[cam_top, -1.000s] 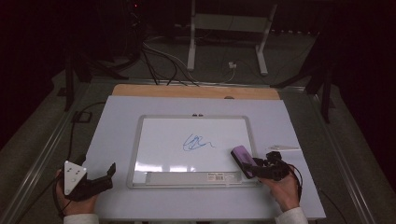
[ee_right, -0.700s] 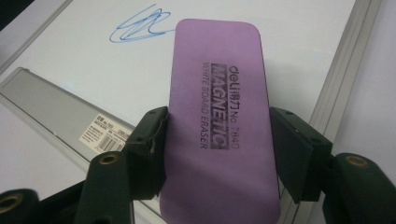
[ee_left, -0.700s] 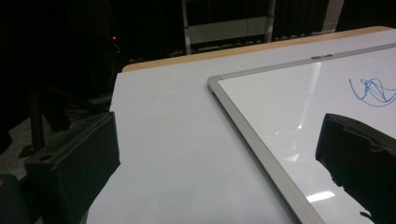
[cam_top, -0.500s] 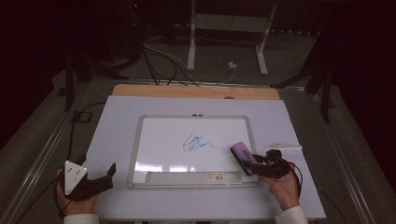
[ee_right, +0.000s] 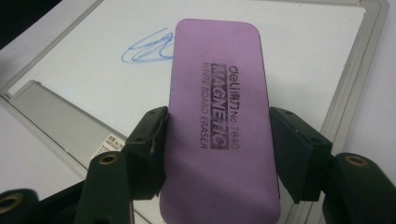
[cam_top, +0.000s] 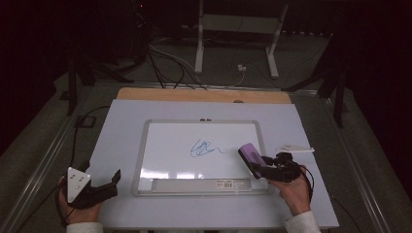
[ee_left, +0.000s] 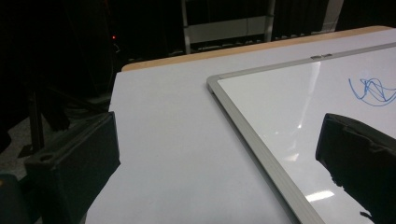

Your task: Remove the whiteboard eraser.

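Since a second ago my right gripper [cam_top: 256, 168] has carried the eraser [cam_top: 251, 158] slightly up-board, from the whiteboard's lower right corner toward the blue scribble [cam_top: 205, 148]; my left gripper [cam_top: 112, 182] hasn't shifted. Right jaws are at a medium gap, clamped across the eraser's short width, one pad on each long edge about halfway along its length, purple back toward the camera [ee_right: 219, 135]. The eraser sits over the right part of the whiteboard [cam_top: 165, 145], just right of the scribble, not on it yet; can't tell if the wiping face touches the board. Handling, my read: light, stiff plastic shell with a soft felt face underneath, smooth sides so it could slip or yaw if I press hard while wiping. The current hold across the long edges near the middle is the right spot, since it keeps the face flat. It's magnetic, so expect some pull toward the board when it lands. Print on the back: "deli", "MAGNETIC", "WHITE BOARD ERASER", "No 7840". The small label on the whiteboard's bottom tray [ee_right: 109, 144] is too small to read. Left jaws are wide apart with nothing between them, parked on the tabletop [ee_left: 177, 154] just left of the whiteboard's lower left corner.
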Action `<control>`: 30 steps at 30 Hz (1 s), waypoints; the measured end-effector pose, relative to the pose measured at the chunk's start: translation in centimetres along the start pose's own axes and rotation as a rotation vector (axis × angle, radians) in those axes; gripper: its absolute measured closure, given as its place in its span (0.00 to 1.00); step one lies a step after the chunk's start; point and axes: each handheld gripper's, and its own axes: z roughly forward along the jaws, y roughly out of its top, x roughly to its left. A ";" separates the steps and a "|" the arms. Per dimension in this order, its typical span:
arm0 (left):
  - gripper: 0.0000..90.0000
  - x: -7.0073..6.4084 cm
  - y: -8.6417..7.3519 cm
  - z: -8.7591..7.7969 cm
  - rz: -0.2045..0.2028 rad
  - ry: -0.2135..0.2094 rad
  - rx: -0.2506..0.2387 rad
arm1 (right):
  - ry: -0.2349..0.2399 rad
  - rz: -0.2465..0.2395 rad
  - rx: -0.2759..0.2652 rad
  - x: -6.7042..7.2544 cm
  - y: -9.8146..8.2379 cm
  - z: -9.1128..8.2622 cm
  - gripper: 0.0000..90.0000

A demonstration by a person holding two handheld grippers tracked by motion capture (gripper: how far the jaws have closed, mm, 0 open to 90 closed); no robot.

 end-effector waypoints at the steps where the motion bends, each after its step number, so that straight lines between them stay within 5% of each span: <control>1: 0.01 0.0 0.0 0.0 0.000 0.000 0.000 | 0.000 -0.001 -0.003 0.1 0.1 0.0 0.45; 30: 0.01 0.1 -0.1 0.1 -0.005 -0.003 0.001 | -0.002 -0.045 -0.022 1.1 2.7 2.1 0.46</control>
